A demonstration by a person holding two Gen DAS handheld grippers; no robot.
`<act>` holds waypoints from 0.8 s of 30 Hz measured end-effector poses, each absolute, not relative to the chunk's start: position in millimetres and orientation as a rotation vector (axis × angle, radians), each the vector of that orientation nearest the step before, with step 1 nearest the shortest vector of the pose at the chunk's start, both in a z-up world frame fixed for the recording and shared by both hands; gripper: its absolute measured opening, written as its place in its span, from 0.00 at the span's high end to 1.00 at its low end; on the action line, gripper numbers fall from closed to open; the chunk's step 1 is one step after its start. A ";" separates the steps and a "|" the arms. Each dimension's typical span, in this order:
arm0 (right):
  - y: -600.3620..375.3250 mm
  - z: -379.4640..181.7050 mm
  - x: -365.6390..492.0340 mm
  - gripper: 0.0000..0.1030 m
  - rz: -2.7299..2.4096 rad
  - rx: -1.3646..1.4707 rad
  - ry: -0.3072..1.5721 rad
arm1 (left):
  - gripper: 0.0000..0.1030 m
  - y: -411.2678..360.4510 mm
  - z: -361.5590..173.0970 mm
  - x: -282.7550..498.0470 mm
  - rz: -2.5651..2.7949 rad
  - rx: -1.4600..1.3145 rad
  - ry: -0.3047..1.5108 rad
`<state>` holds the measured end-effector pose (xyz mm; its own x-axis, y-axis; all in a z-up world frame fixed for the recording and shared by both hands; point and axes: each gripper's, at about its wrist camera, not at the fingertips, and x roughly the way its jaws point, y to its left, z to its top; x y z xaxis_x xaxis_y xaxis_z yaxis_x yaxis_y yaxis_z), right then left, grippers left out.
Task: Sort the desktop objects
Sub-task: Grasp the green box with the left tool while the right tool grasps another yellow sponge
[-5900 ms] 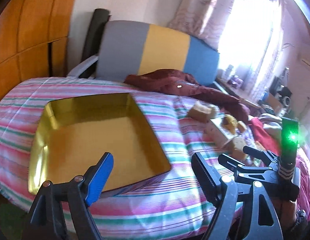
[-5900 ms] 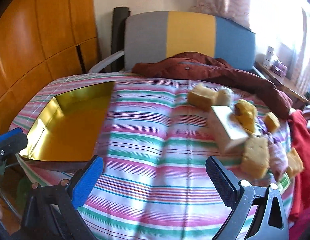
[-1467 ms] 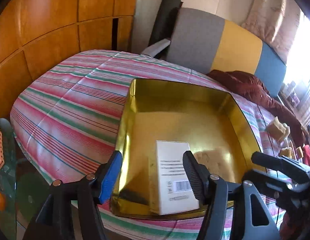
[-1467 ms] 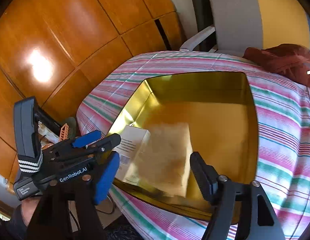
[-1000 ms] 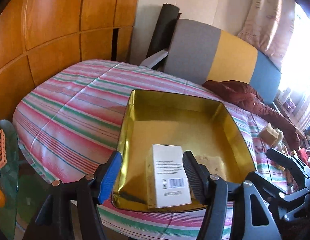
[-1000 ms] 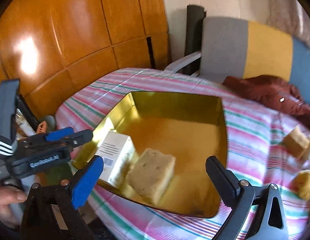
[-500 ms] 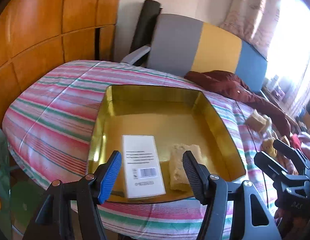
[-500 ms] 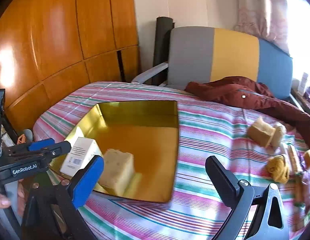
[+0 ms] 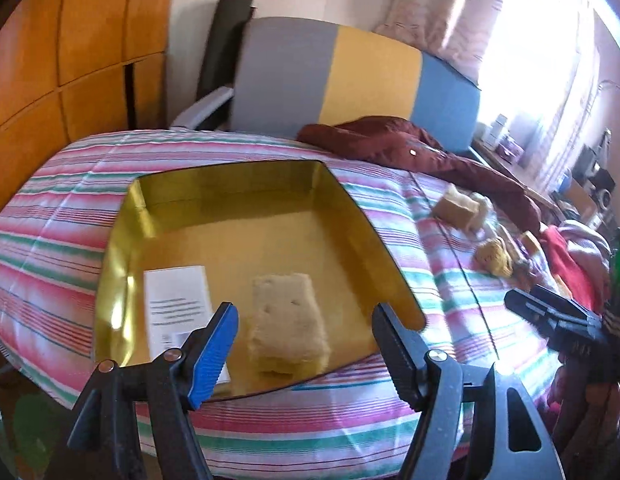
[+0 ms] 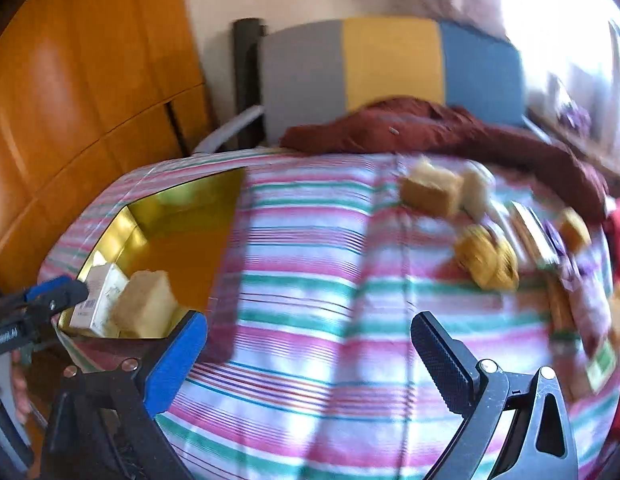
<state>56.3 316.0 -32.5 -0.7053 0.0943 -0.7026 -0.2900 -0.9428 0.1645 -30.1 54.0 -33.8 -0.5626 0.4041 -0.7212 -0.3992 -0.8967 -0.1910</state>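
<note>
The striped counter point(image 10: 310, 280) fills both views, and the biggest change on it is in the gold tray point(image 9: 126, 240) at its left end: about six seconds ago the tray was bare, and now it holds a white box point(image 9: 176, 292) lying flat near its front left corner and a tan sponge block point(image 9: 288, 316) beside it, close together though whether they touch cannot be told. Both went in within the last second and a half, the box let go by the left claw point(image 9: 304, 344) and the sponge block by the right claw point(image 10: 310, 356). So two items look sorted, and the job is far from over: a loose pile of unsorted things point(image 10: 509, 248), including more tan blocks, a yellow lump and small packets, lies well apart on the right end of the counter, near the dark red cloth point(image 10: 429, 132). The right claw has swung away from the tray toward that pile, its view smeared by the motion, and its jaws stand wide apart with nothing between them. The left claw hangs over the front of the tray, jaws opening and holding nothing; the sponge block shows in the gap but lies on the tray floor. The next move is probably another pick from the pile.
</note>
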 end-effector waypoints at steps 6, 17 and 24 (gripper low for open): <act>383.8 -36.0 96.3 0.01 2.536 -1.065 0.566 | 0.32 78.2 -32.9 -29.8 2.340 -1.137 0.006; 490.7 -19.4 173.6 0.01 2.329 -1.040 0.672 | 0.32 146.3 -33.6 -18.0 2.144 -1.122 0.112; 547.7 -5.7 200.2 0.01 2.221 -1.017 0.630 | 0.32 199.9 -37.4 2.0 1.988 -1.083 0.231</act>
<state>200.2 547.7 -5.7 -0.5196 0.3280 -0.7889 -0.6936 -0.7011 0.1653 2.0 199.9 -37.4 -0.2744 0.5859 -0.7625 -0.7448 -0.6310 -0.2168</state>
